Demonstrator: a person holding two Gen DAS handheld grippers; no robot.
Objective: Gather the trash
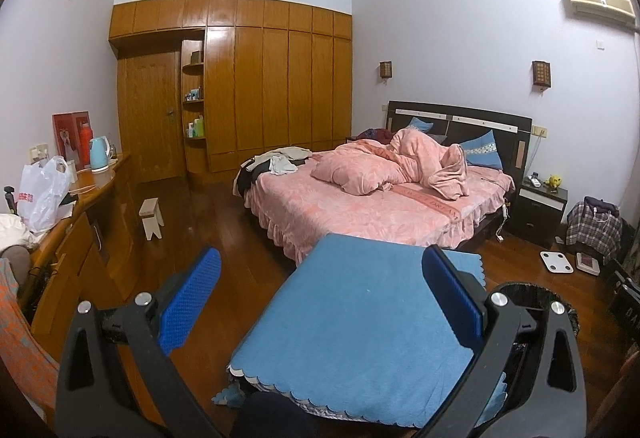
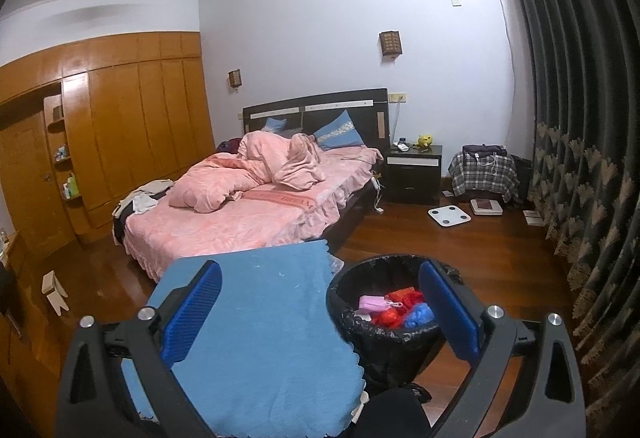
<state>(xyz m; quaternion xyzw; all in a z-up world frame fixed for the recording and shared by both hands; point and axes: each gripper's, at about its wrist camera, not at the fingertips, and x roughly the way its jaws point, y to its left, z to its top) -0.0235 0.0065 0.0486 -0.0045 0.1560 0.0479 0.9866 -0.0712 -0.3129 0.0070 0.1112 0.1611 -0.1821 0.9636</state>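
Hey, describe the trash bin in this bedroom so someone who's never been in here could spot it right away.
Start at the pink bed and come to its foot, where a table covered with a blue cloth stands. The trash bin sits on the wooden floor just right of that table. It is the only round black container there, lined with a black bag and holding pink, red and blue scraps.

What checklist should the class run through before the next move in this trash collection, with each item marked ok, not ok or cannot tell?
1. Left gripper open and empty: ok.
2. Right gripper open and empty: ok.
3. Trash bin upright, with black liner: ok.
4. Room left in bin above pink, red and blue trash: ok.
5. Blue cloth free of trash: ok.
6. Loose trash remaining elsewhere: cannot tell.
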